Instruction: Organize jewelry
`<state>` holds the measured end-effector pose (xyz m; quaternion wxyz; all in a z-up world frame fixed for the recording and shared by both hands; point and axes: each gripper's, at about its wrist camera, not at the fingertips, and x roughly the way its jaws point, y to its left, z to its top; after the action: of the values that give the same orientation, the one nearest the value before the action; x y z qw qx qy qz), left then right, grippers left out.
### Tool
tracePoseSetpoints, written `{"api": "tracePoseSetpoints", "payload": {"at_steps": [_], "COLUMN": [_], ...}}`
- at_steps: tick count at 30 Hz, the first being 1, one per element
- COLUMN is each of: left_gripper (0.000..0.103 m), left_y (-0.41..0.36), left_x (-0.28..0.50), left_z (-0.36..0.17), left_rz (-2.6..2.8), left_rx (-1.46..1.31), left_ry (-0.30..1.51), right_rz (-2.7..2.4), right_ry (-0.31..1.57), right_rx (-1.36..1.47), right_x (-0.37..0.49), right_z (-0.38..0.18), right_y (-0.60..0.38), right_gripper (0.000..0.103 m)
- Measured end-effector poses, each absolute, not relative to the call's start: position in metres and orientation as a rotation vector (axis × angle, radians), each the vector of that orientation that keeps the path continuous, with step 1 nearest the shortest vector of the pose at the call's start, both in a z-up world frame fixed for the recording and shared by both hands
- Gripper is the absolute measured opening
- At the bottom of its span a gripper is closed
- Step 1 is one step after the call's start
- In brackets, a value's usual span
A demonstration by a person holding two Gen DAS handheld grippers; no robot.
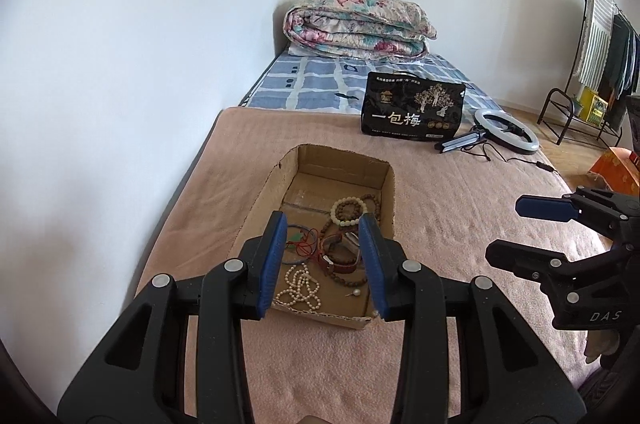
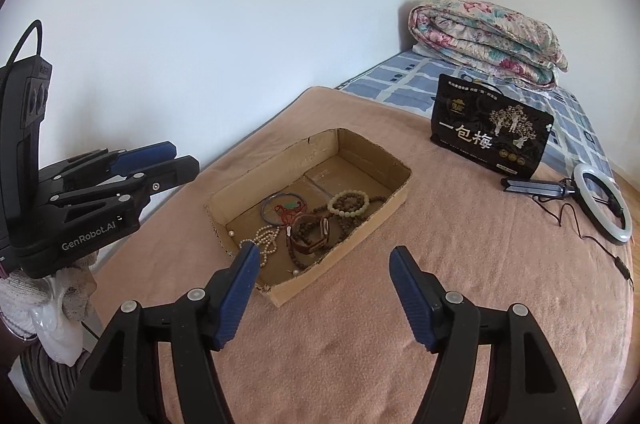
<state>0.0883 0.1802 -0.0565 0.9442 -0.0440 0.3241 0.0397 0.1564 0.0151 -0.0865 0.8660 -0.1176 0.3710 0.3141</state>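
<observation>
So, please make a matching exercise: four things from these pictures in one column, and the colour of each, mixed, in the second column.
Things:
1. pearl necklace
2. bangle
3. gift bag
4. blanket

Colours:
A. pink
B. black with gold trees
C. white
D. blue

Pairs: 1-C, 2-D, 3-B, 4-A

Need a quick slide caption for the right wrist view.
Open right gripper hovers empty before a cardboard box of bracelets and necklaces on a pink blanket.
</observation>
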Motion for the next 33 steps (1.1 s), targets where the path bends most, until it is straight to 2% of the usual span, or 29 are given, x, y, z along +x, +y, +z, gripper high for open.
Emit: {"api": "tracePoseSetpoints", "payload": {"at_steps": [2,4,6,9,14,18,23,33], "left_gripper": [0.048,0.063,0.067,0.078,0.081,0.095,0.097,0.102], "left_y": [0.17,0.16,0.151,0.139,0.124,0.115,0.109,0.113], "left_x": [0.082,0.076,0.071,0.064,0.055,0.051,0.051,0.051], "left_z": [-0.051,-0.045,-0.04,-0.035,-0.033,-0.037,-0.044,-0.053], "left_rz": [0.071,0.066,0.066,0.073,0.088,0.104,0.123,0.171], "left_rx": [-0.091,-0.089,-0.084,-0.079,-0.066,-0.036,-0.008,-0.029], "left_ry": [0.648,0.63,0.617,0.604,0.587,0.584,0.587,0.601], "right_rz": [0.646,0.63,0.614,0.59,0.548,0.51,0.477,0.424], "right_ry": [0.771,0.76,0.748,0.737,0.719,0.706,0.691,0.665], "right_rx": [-0.239,-0.23,-0.223,-0.212,-0.231,-0.233,-0.199,-0.193], "right_x": [0.153,0.15,0.146,0.142,0.139,0.139,0.144,0.149], "right_z": [-0.082,-0.077,-0.073,-0.072,-0.074,-0.08,-0.085,-0.091], "right_y": [0.004,-0.008,-0.019,-0.033,-0.05,-0.061,-0.073,-0.083], "right_gripper": [0.073,0.077,0.08,0.085,0.089,0.097,0.102,0.103]}}
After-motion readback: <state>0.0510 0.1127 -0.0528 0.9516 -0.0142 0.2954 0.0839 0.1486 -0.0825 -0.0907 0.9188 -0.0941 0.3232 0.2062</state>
